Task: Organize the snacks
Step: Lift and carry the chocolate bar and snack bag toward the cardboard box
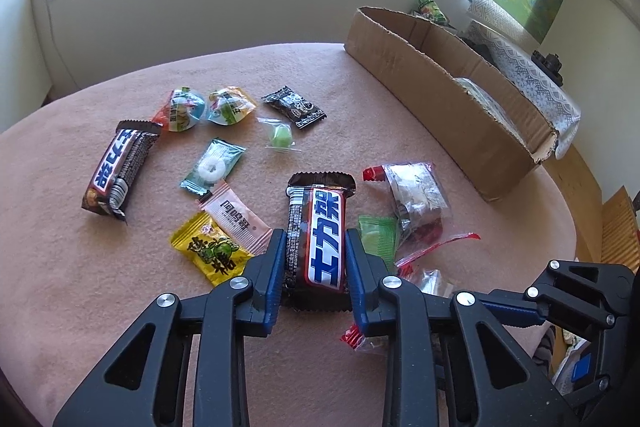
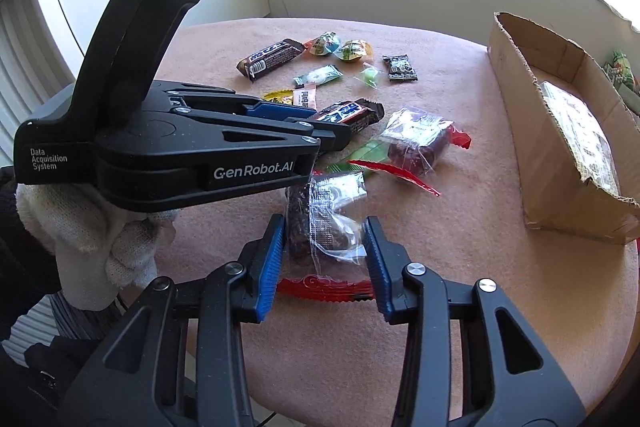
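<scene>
my left gripper (image 1: 315, 239) has its ribbed blue pads pressed against both long sides of a glossy brown chocolate bar (image 1: 318, 227), a flat rectangle with crimped zigzag ends and a red-edged blue and white label, lying on the table. my right gripper (image 2: 326, 235) straddles a crinkly clear plastic snack pouch (image 2: 334, 219) with dark filling and a red serrated seal; the pads sit at its edges, but i cannot tell whether they press it. a hand in a knitted white glove (image 2: 92, 239) shows under the left tool.

the table (image 1: 120, 299) wears a soft, fuzzy peach-pink cloth. on it, well beyond the left gripper, lie a second chocolate bar (image 1: 120, 167), two rounded shiny jelly cups (image 1: 208, 107), a black crimped candy wrapper (image 1: 295, 107), a round green sweet in clear film (image 1: 280, 137) and a teal sachet with a white ring mint (image 1: 212, 167). nearer in, a pale pink sachet (image 1: 236, 215) overlaps a yellow foil packet (image 1: 212, 251). a matte green packet (image 1: 378, 239) lies just right of the gripped bar, partly under another clear pouch (image 1: 416, 199).

at the table's right edge stands a long, open corrugated cardboard box (image 2: 540, 147) with ragged torn rims, a pale wrapped packet (image 2: 576, 131) inside.
</scene>
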A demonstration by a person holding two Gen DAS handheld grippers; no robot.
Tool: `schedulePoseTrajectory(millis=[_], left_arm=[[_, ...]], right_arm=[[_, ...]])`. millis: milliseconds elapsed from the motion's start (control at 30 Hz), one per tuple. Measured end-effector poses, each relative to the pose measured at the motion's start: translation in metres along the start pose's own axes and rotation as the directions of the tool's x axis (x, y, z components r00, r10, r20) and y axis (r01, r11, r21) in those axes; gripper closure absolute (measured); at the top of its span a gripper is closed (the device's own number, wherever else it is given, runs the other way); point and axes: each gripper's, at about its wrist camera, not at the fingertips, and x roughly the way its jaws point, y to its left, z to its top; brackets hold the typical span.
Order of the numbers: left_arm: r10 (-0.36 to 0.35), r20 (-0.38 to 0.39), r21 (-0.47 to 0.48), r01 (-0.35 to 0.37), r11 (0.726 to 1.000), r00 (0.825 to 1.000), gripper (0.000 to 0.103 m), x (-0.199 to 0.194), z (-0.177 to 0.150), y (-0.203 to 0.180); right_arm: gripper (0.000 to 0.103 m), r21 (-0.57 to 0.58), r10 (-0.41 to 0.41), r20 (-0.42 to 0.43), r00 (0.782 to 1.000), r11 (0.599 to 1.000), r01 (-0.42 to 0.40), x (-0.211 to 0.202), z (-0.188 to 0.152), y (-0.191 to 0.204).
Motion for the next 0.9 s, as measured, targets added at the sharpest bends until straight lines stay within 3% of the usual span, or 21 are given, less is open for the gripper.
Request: schedulePoseTrajectory(millis=[533, 900], left_arm=[[0.003, 0.081, -0.031, -0.001, 1.000, 0.997, 0.076, -0.031, 0.013, 0.004], [-0.025, 0.132, -0.007, 0.026, 1.000, 0.991, 0.076, -0.038, 0.039, -0.015]], right_arm=[[0.063, 0.021, 0.014, 0.081, 0.997, 1.000, -0.016, -0.037, 0.007, -0.003], [0.063, 0.078, -0.062, 0.160, 0.985, 0.996, 0.050, -0.071, 0.021, -0.043]])
